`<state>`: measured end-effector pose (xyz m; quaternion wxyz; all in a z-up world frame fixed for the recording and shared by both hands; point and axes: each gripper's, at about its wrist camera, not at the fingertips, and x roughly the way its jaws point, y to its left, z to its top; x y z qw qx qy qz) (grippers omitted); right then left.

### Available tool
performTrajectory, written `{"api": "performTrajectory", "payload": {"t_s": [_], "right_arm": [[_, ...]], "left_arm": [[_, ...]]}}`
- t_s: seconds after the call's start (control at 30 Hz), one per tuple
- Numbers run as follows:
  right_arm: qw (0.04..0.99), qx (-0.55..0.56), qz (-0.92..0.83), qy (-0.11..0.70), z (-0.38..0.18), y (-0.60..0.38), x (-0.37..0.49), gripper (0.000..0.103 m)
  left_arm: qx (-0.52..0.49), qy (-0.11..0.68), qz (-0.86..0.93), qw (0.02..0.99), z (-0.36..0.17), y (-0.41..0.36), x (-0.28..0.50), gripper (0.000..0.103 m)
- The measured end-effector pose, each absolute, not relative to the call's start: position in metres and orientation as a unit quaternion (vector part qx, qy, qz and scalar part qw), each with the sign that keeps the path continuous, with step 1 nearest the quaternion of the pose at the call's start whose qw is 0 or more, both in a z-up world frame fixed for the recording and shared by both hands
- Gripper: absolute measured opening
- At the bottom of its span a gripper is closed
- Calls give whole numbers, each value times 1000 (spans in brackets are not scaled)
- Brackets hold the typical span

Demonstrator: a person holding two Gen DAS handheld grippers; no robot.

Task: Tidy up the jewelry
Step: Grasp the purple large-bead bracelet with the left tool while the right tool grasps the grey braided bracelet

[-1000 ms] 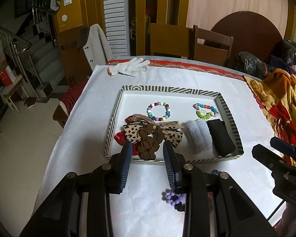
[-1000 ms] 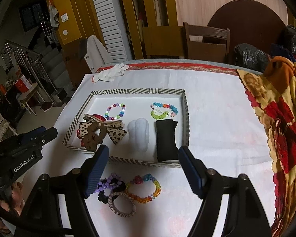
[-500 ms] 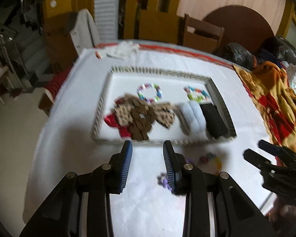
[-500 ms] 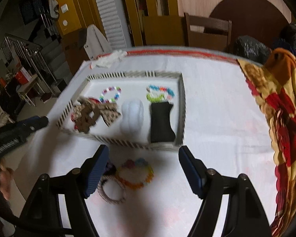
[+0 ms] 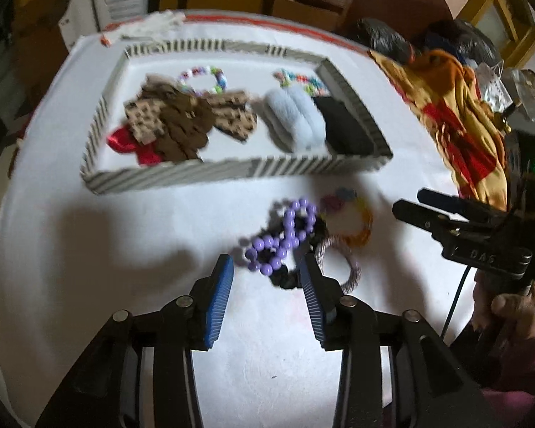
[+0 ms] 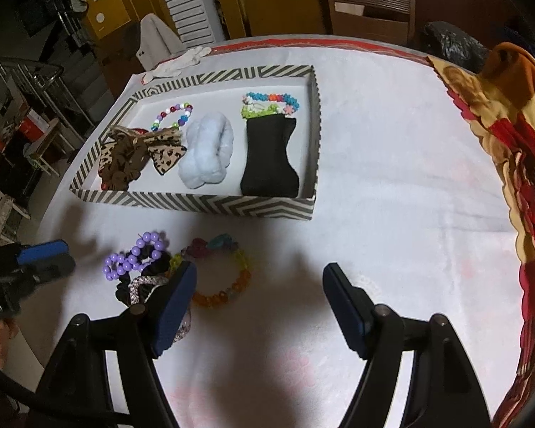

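Evidently the striped tray serves as the sorted zone: hair bows, a fluffy scrunchie, a black band and two bead bracelets already lie inside it. The unsorted cluster sits on the white tablecloth just in front of the tray: a purple bead bracelet tangled with a black hair tie, a glittery ring and an orange bead bracelet. The left gripper hangs with fingers parted either side of the purple piece, likely lining up a pick. The right gripper is spread wide and empty, near the orange bracelet.

Left wrist view motion-blurred — tray contents smeared; black scrunchie half-hidden under beads.
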<state>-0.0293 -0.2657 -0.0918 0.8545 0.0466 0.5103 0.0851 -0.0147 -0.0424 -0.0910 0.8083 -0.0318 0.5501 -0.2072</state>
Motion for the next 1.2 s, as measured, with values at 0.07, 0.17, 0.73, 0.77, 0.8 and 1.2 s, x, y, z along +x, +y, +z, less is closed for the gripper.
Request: {"api": "performTrajectory", "payload": {"t_s": [0.07, 0.17, 0.73, 0.77, 0.8, 1.2], "right_arm": [[851, 47, 91, 514, -94, -264, -29, 77], [850, 46, 104, 515, -94, -261, -30, 77], [821, 21, 194, 536, -117, -219, -49, 40], [819, 21, 197, 538, -120, -216, -48, 39], [818, 19, 198, 539, -123, -213, -48, 39], [825, 25, 203, 527, -116, -217, -49, 7]], "left_arm": [[-48, 558, -208, 802, -99, -41, -10, 31], [-71, 561, -210, 798, -104, -39, -3, 32], [-55, 568, -226, 790, -123, -47, 9, 2], [-53, 566, -229, 790, -121, -47, 8, 2], [-49, 564, -232, 791, -119, -48, 6, 1], [-76, 525, -235, 815, -62, -33, 9, 1]]}}
